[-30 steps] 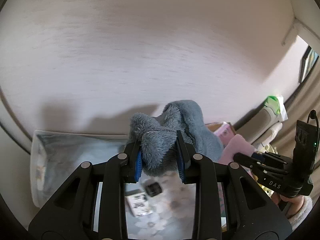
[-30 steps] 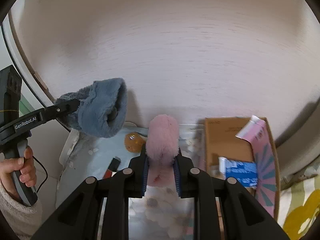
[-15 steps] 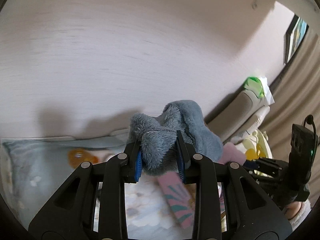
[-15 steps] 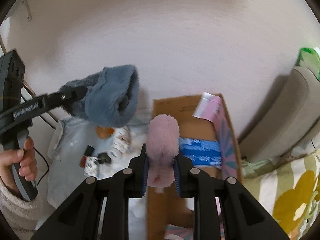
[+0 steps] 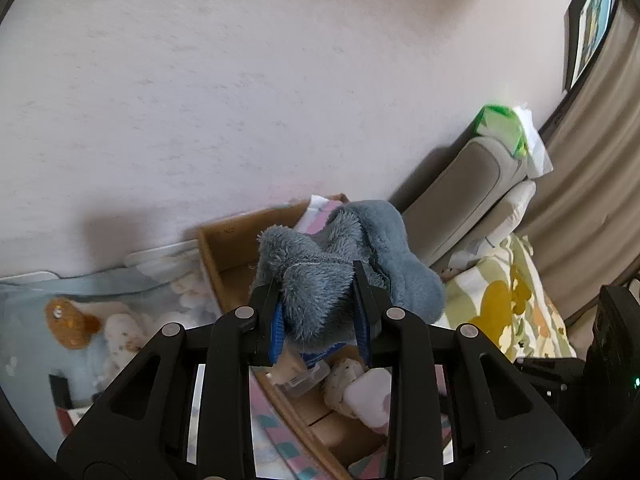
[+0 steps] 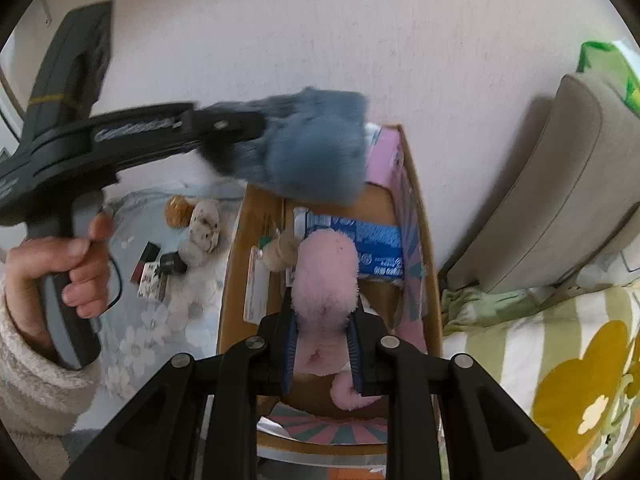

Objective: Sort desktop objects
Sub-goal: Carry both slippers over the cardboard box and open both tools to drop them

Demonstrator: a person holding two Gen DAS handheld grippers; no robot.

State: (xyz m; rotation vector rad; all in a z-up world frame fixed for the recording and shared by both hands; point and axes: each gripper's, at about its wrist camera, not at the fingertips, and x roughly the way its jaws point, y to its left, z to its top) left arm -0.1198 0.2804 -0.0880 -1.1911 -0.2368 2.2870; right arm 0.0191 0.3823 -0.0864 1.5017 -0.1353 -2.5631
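Observation:
My left gripper is shut on a fluffy blue-grey sock, held over the open cardboard box. The right wrist view shows that same blue-grey sock blurred above the far end of the cardboard box, with the left gripper clamped on it and a hand on its handle. My right gripper is shut on a fluffy pink sock over the middle of the box. Inside lie a blue packet and small items.
A pale floral cloth left of the box carries an orange toy, a spotted plush and small dark items. A grey cushion and a flowered bedcover lie to the right. The wall stands right behind.
Both grippers have swung to the right from the cloth to above the cardboard box, each with its sock. The blue-grey sock has come close over the box's far end.

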